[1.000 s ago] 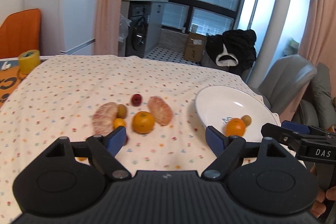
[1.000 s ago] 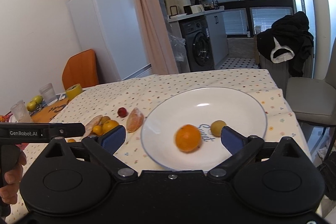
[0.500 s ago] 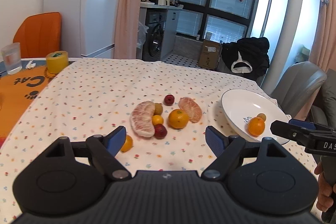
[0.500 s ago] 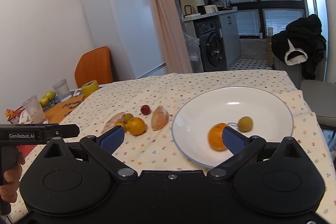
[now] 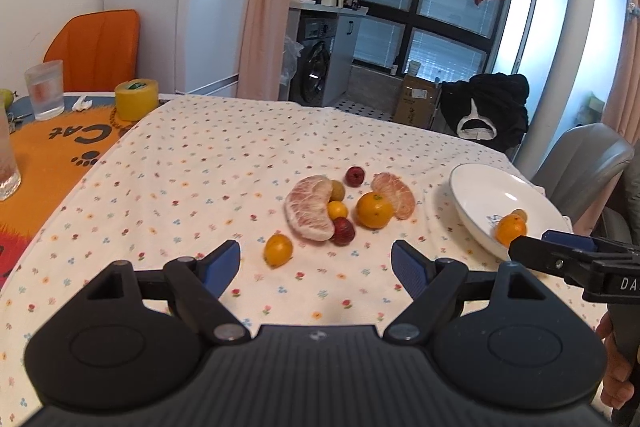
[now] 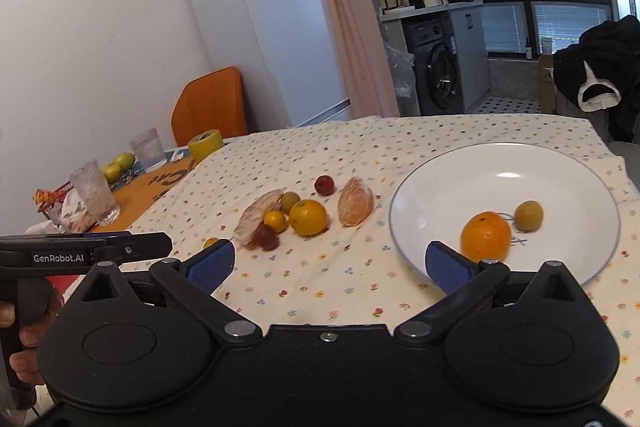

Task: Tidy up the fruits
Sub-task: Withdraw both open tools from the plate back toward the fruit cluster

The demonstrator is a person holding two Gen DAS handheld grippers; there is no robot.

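Note:
A white plate (image 6: 560, 163) (image 5: 480, 183) at the table's right holds an orange (image 6: 486, 235) (image 5: 510, 229) and a small green fruit (image 6: 528, 215). Left of it, loose fruit lies on the flowered cloth: an orange (image 5: 374, 209) (image 6: 307, 217), two peeled pomelo pieces (image 5: 310, 213) (image 5: 394, 194), two dark red fruits (image 5: 355, 176) (image 5: 343, 231), small yellow ones (image 5: 278, 249) (image 5: 337, 209) and a green one (image 5: 338, 189). My left gripper (image 5: 316, 261) is open and empty, short of the pile. My right gripper (image 6: 330, 261) is open and empty near the plate's front rim.
On the left, an orange mat (image 5: 44, 163) carries glasses (image 5: 44, 90), a yellow tape roll (image 5: 136, 99) and green fruit (image 6: 120, 163). An orange chair (image 5: 96, 47) stands behind it, a grey chair (image 5: 580, 155) beyond the plate. A person's hand (image 6: 24, 339) holds the left gripper.
Both grippers have drawn back toward me and risen, so the fruit pile and plate look smaller and farther. The right view swung left; the orange in the plate has settled.

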